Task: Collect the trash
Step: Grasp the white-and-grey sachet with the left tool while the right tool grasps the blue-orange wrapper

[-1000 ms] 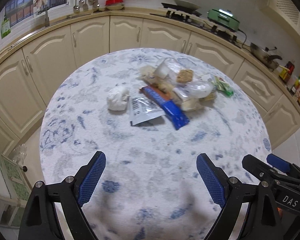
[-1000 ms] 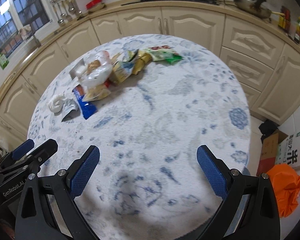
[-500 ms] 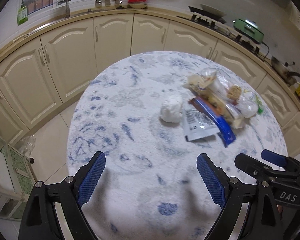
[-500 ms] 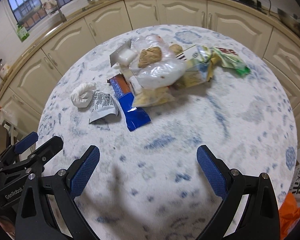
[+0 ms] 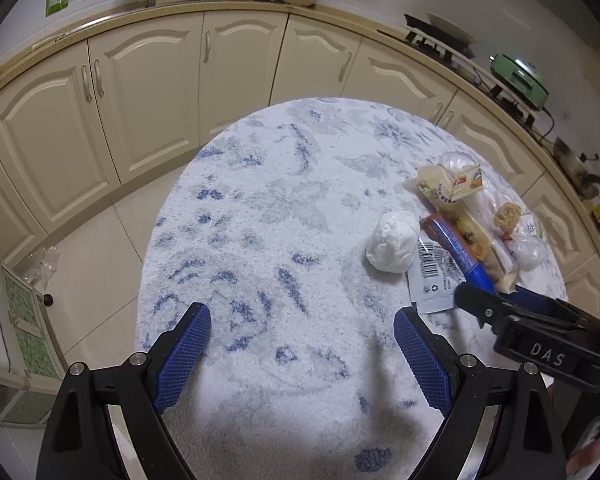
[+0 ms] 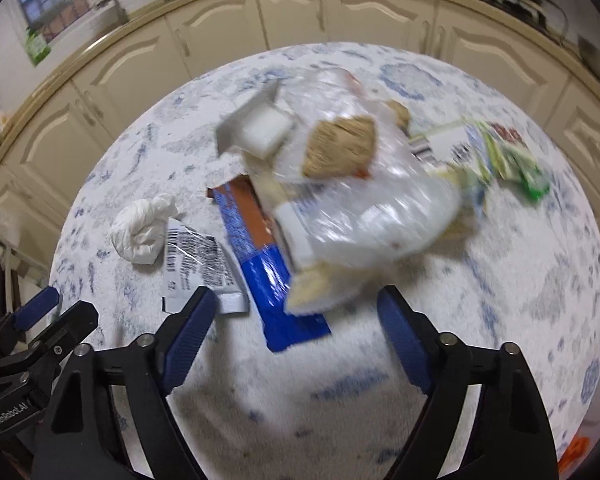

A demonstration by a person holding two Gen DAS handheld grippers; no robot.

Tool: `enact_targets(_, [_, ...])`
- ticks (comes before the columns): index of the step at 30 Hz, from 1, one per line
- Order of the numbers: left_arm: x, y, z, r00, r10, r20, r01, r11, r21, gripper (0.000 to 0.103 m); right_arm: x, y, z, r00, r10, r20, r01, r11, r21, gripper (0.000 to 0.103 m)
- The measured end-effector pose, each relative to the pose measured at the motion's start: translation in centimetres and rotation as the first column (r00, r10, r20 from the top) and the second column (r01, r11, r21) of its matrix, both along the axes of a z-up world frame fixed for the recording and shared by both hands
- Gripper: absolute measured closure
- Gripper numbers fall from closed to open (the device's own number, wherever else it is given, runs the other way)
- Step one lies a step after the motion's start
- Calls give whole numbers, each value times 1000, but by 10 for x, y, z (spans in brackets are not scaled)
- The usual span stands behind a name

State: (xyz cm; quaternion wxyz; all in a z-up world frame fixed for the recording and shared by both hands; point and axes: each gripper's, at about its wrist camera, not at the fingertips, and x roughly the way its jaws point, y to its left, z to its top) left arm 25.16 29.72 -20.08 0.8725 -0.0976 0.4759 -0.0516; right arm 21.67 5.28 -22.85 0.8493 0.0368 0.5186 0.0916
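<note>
A heap of trash lies on the round table with a blue-patterned white cloth. It holds a crumpled white tissue, a silver barcode wrapper, a blue and brown snack wrapper, a clear plastic bag and green packets. My right gripper hovers just short of the blue wrapper, jaws closing with nothing between them. My left gripper stands open over bare cloth, left of the tissue. The right gripper's body shows at the right of the left wrist view.
Cream kitchen cabinets curve behind the table under a counter with a stove, a green appliance and hanging utensils. Tiled floor lies left of the table. An orange object sits on the floor at the right.
Both grippers moved: the right one came close over the trash heap and its jaws narrowed a little. In the left wrist view the heap slid to the right, with bare cloth now ahead.
</note>
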Motion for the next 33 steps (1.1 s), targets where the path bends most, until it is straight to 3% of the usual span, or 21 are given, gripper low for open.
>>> enact_targets(3, [3, 0, -1, 1000, 11, -5, -11, 1000, -14, 13, 2, 8, -1, 998, 57, 28, -57, 998, 1, 25])
enact_targets(5, [5, -1, -2, 1000, 17, -10, -17, 1000, -24, 13, -1, 11, 0, 995, 86, 47, -86, 996, -5, 40])
enact_targets(6, [6, -2, -1, 1000, 16, -11, -16, 1000, -26, 13, -2, 10, 1, 994, 97, 46, -97, 995, 11, 58])
enact_targets(7, [6, -4, -1, 1000, 12, -12, -12, 1000, -25, 13, -5, 6, 1, 994, 101, 43, -102, 994, 27, 67])
enact_targets(10, [8, -15, 1, 1000, -4, -10, 4, 1000, -22, 13, -12, -8, 0, 997, 79, 22, -80, 995, 61, 79])
enact_targets(13, [8, -30, 3, 999, -44, -11, 44, 998, -36, 13, -24, -21, 0, 997, 76, 7, -76, 992, 102, 80])
enact_targets(19, [16, -58, 2, 995, -90, -31, 89, 995, -39, 13, -52, -35, 2, 998, 63, -5, -63, 996, 66, 80])
enact_targets(23, [26, -73, -1, 994, -103, -49, 100, 994, -47, 13, -61, -45, 4, 999, 42, 13, -41, 999, -33, 77])
enact_targets(25, [30, -77, -3, 994, -91, -58, 89, 995, -45, 13, -57, -48, 2, 999, 34, 13, -33, 998, -60, 57])
enact_targets(27, [34, -80, -5, 994, -82, -66, 79, 996, -52, 13, -51, -46, -2, 999, 28, 28, -26, 995, -92, 47])
enact_targets(28, [36, -82, -6, 994, -80, -70, 76, 996, -54, 13, -48, -43, -3, 999, 28, 41, -23, 994, -107, 37])
enact_targets(33, [43, -86, -11, 996, -22, -89, 17, 998, -56, 13, -37, -38, -6, 997, 11, 82, -3, 995, -96, 33])
